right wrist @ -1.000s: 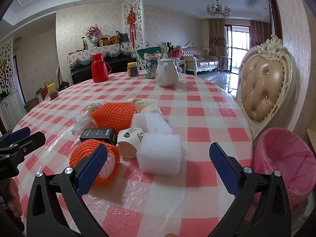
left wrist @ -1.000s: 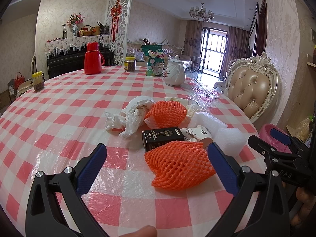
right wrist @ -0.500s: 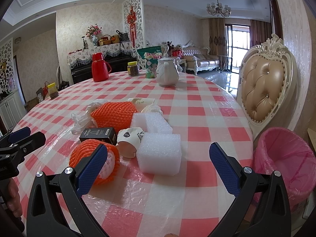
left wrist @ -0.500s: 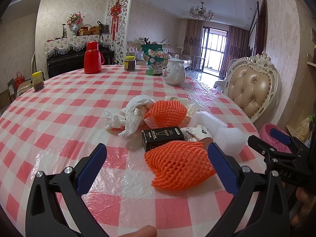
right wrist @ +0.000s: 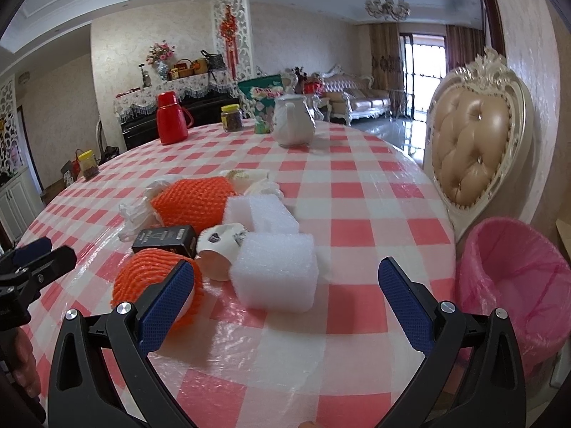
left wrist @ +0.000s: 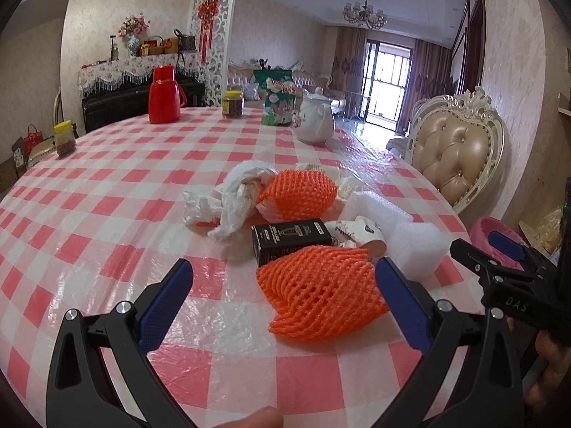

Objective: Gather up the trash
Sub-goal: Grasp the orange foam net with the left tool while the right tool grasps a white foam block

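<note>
With both sets of jaws gaping empty, the left hand-held gripper (left wrist: pixel 282 292) is facing the nearer orange foam fruit net (left wrist: pixel 317 294) at one o'clock on the checked worktop (left wrist: pixel 89 214), long axis crosswise, closer than the right hand-held gripper (right wrist: pixel 285 292).

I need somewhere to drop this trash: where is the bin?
The pink-lined bin stands on the floor off the table's right edge, below the cream chair.

- We hold the left hand-held gripper (left wrist: pixel 282 299) low and level, its blue-padded fingers (left wrist: pixel 164 303) spread wide, gripping nothing.
- We hold the right hand-held gripper (right wrist: pixel 285 303) likewise, fingers (right wrist: pixel 403 303) wide apart and empty.
</note>
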Motion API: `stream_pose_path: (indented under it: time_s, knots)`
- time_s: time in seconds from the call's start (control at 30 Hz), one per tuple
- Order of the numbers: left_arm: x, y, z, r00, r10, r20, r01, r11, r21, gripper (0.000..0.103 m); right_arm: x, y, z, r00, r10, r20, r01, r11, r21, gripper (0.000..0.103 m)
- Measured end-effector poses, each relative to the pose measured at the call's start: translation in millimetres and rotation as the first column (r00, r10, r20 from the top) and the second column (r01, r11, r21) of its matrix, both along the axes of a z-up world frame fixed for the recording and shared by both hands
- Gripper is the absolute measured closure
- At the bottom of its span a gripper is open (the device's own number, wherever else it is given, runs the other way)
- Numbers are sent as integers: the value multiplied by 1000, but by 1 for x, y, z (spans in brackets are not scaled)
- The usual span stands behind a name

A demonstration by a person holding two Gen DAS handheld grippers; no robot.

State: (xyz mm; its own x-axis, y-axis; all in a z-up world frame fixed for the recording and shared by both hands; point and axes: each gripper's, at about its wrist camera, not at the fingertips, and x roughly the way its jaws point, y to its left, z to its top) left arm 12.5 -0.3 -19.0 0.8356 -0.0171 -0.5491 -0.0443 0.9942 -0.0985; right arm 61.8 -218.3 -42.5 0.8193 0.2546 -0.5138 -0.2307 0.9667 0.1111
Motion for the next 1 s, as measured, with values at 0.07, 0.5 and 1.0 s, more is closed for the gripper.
stream_pose_path:
  time_s: [0.07,0.5,1.0]
  knots:
    - [3,-1,-3,1000,-6,-17,6,1000,-9,4,4,-5,-2,1000,-7,-15,7,1000,14,6]
    - [47,-15,-28,984,-65,-167,55,996,-66,5,27,-14,-11,996,-2,-85,1,1000,-18,6]
    - [71,-20,-54,942,-175,-286,132,978,-164,72,48,1,-12,988,31,-151,-40,998,-58,6]
